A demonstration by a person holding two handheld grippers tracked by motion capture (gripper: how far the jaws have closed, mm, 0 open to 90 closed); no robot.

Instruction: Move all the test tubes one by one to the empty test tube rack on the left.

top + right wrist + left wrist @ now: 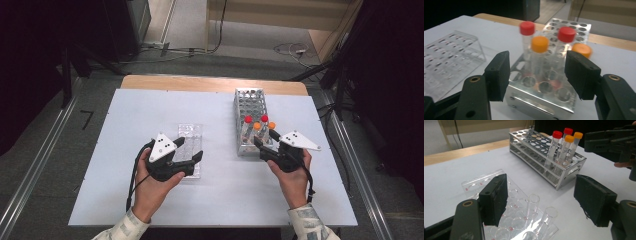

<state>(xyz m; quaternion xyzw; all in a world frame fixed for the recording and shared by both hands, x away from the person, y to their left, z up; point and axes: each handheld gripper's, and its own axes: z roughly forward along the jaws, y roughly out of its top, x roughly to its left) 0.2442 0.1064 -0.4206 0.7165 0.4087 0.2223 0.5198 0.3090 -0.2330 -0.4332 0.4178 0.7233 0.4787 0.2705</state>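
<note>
A metal tube rack (pixel 249 102) stands right of the table's centre, with two red-capped tubes (pixel 527 28) and two orange-capped tubes (pixel 539 44) at its near end. My right gripper (pixel 537 62) is open just in front of that end; its pads (pixel 499 75) touch no tube. A clear plastic rack (pixel 190 131) lies left of centre. It holds two uncapped clear tubes (pixel 532 205) at the near end. My left gripper (pixel 540 180) hangs open over them, pads apart from the glass. In the high view the left gripper (pixel 191 149) and right gripper (pixel 264 137) are both near the table's front.
The white table top (pixel 140 115) has free room at the left and along the front edge. A wooden strip (pixel 210 82) runs along the far edge. Cables (pixel 295 50) lie on the floor beyond, and metal rails (pixel 35 165) flank the table.
</note>
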